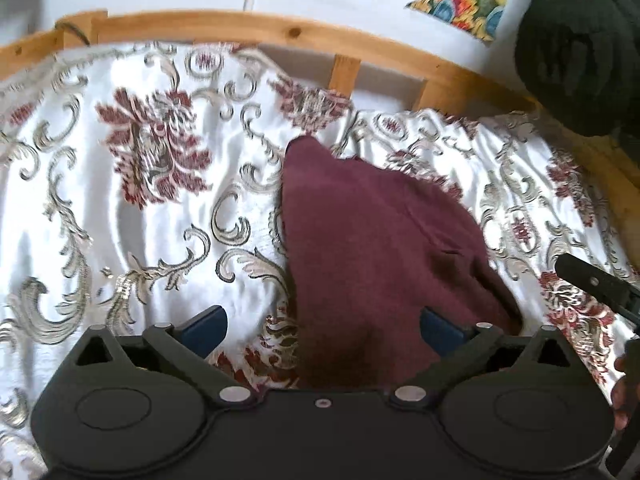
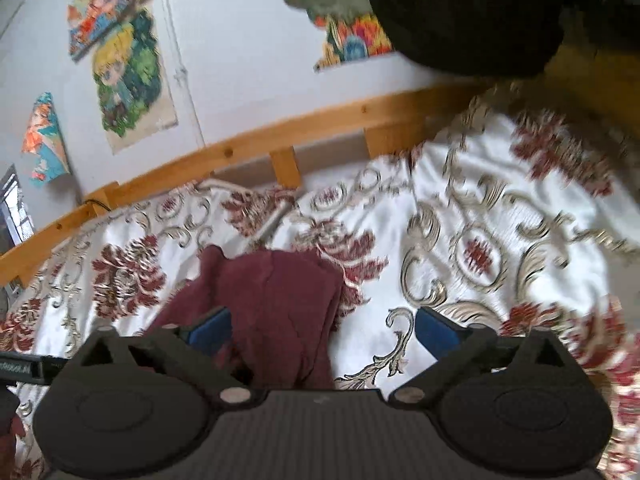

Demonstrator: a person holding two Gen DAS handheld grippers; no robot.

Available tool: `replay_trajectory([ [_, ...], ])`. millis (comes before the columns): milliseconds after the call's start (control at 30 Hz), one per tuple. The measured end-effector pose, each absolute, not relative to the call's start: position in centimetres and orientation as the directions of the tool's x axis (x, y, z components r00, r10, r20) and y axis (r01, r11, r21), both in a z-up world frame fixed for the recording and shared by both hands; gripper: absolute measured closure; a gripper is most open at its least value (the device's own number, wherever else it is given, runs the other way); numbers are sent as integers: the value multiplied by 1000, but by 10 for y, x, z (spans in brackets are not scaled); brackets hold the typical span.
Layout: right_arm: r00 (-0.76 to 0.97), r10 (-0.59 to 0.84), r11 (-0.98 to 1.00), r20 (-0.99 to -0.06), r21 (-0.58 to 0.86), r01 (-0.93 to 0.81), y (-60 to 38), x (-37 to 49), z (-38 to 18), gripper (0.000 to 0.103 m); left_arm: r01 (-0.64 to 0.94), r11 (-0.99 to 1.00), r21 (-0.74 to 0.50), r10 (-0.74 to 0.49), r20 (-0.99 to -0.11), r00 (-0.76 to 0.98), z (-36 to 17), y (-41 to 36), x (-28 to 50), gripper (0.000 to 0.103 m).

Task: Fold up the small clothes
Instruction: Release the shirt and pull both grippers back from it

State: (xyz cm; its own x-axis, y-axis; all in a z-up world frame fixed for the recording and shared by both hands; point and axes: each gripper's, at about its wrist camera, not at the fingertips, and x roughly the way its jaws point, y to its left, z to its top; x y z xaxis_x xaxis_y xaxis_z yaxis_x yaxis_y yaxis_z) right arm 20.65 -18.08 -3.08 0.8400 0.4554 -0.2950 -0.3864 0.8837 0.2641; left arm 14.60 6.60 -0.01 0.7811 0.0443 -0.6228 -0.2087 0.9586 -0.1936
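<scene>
A maroon garment [image 1: 372,248] lies bunched on the white floral bedspread [image 1: 160,208]. In the left wrist view my left gripper [image 1: 324,330] is open, its blue pads [image 1: 206,330] spread wide over the garment's near end. In the right wrist view the same garment [image 2: 272,300] lies ahead and left. My right gripper [image 2: 322,332] is open, its left pad [image 2: 212,332] over the cloth's near edge and its right pad over the bedspread [image 2: 500,208]. Neither gripper holds the cloth. Part of the right gripper [image 1: 600,284] shows at the right edge of the left wrist view.
A wooden bed rail [image 1: 280,28] runs along the far side of the bed, against a white wall with colourful posters [image 2: 128,76]. A dark rounded mass [image 1: 576,52] hangs at the upper right in both views. A black cable [image 1: 74,32] sits at the rail's left.
</scene>
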Motion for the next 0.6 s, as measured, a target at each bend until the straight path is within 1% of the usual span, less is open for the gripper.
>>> replay_trajectory([
  [167, 864, 442, 889, -240, 246, -387, -197, 150, -14, 0, -213, 961, -174, 81, -560, 825, 18, 43, 105, 1],
  [267, 877, 436, 892, -204, 230, -390, -204, 118, -7, 0, -198, 973, -118, 101, -553, 827, 22, 26, 84, 1],
  [433, 883, 427, 902, -194, 160, -401, -207, 82, 2, 0, -153, 987, -43, 107, -529, 842, 30, 5, 57, 1],
  [600, 887, 414, 906, -202, 183, -381, -216, 57, -4, 0, -166, 985, -49, 120, -498, 859, 31, -1, 36, 1],
])
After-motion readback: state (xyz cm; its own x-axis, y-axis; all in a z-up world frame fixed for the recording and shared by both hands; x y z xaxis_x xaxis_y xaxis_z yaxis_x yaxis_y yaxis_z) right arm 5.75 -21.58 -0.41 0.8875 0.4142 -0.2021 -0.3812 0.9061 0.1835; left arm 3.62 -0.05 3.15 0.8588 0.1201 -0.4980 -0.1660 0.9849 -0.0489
